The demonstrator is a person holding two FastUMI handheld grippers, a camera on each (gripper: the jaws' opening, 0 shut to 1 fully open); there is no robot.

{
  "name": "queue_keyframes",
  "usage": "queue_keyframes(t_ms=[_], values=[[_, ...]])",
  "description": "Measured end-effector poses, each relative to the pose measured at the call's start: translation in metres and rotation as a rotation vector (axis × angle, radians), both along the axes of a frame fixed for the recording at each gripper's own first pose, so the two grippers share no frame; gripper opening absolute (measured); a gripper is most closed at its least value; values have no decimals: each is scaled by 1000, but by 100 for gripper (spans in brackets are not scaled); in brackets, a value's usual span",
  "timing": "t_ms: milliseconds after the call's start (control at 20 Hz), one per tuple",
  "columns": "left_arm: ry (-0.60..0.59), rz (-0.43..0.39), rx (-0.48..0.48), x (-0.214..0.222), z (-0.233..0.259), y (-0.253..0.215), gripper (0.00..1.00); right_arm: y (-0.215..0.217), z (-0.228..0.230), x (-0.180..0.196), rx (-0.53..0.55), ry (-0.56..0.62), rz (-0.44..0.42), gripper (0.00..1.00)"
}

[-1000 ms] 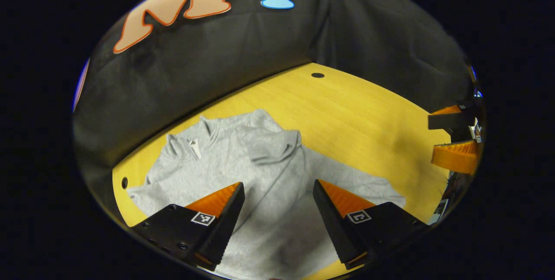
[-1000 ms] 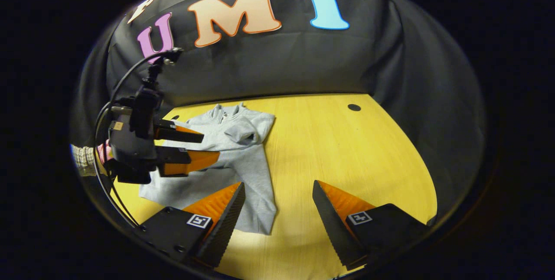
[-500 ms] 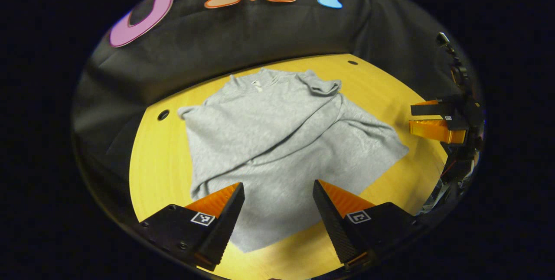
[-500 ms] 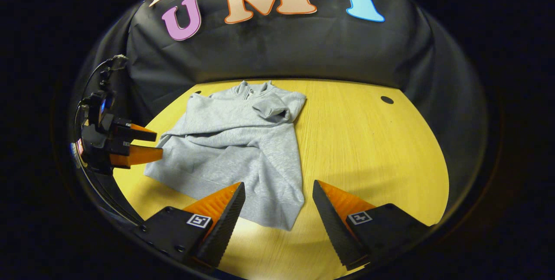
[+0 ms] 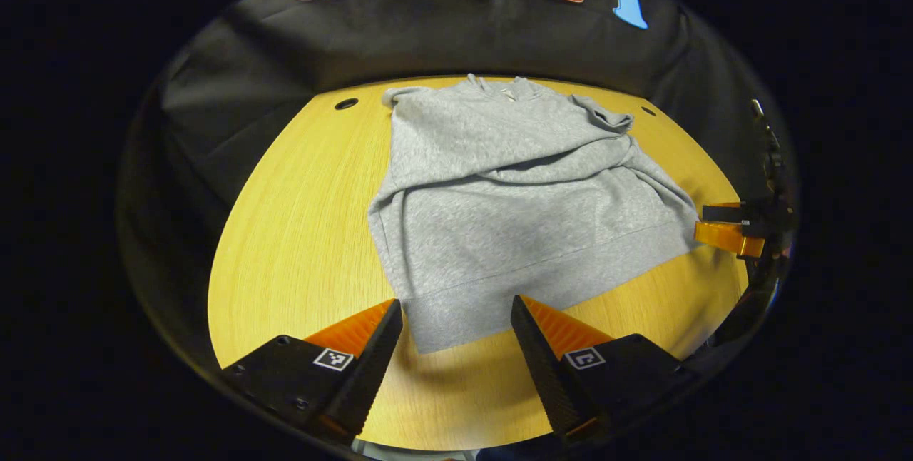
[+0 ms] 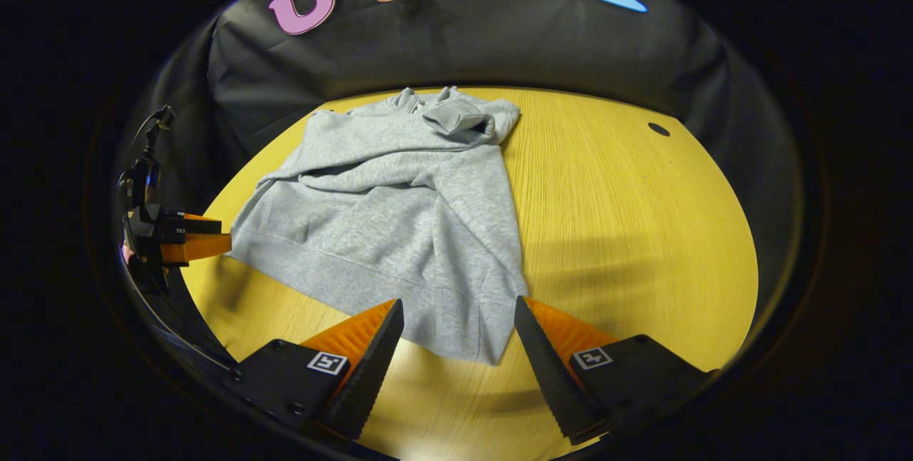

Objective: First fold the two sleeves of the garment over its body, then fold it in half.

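Note:
A grey sweatshirt (image 5: 513, 211) lies on the yellow wooden table (image 5: 299, 232), collar toward the wall, with both sleeves folded over its body. In the left gripper view, my left gripper (image 5: 456, 322) hangs open just above the hem's near left corner. Farther right in that view, the right gripper (image 5: 727, 227) hovers at the hem's other corner. In the right gripper view, the same sweatshirt (image 6: 399, 211) spreads ahead, and my right gripper (image 6: 456, 322) is open over the hem corner nearest to it. The left gripper (image 6: 189, 236) appears at the left edge, by the hem's far corner.
Small round holes pierce the tabletop: one (image 5: 346, 103) left of the collar and one (image 6: 658, 129) to the right. Black cloth walls close off the table's far side. Bare table (image 6: 628, 232) stretches to the right of the garment.
Both grippers have drawn back toward the near edge, from above the garment's body to its hem corners. The sweatshirt lies as before, and both grippers stay open.

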State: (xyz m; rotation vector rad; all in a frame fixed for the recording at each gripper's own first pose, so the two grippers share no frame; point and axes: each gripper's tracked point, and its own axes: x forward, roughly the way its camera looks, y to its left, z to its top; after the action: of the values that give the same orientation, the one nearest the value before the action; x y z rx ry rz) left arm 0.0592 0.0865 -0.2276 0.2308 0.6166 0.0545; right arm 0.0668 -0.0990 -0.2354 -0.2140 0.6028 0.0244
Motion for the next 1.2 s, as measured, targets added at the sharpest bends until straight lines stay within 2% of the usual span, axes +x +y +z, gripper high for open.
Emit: queue_keyframes(t_ms=[200,250,300,350,400,650,850,1000,1050,1100,1150,1200], values=[[13,40,-28,-1,-13,4,91,-1,-9,3,-10,9,-21,95],[17,46,-36,-1,-15,6,92,-2,-9,4,-11,6,-26,98],[18,48,-39,-1,-17,7,92,-3,-8,5,-11,2,-31,95],[17,51,-30,-2,-17,8,92,-4,-9,5,-12,1,-39,98],[17,47,-25,-1,-18,8,92,-5,-9,5,-14,0,-46,95],[17,50,-27,0,-22,6,94,-7,-13,5,-53,-5,-51,97],[-6,34,-20,2,-23,5,93,-7,-14,5,-40,-25,-62,98],[-31,2,-12,4,-23,-1,84,-6,-14,4,-34,-30,-63,94],[-35,-2,-14,6,-24,-3,74,-6,-14,4,-29,-26,-66,92],[-37,-21,-13,8,-24,-5,70,-5,-14,3,-30,-24,-62,86],[-41,-36,-15,10,-23,-7,59,0,-16,4,-13,-12,-48,85],[-39,-47,-18,11,-24,-8,49,1,-16,3,-2,-7,-56,70]])
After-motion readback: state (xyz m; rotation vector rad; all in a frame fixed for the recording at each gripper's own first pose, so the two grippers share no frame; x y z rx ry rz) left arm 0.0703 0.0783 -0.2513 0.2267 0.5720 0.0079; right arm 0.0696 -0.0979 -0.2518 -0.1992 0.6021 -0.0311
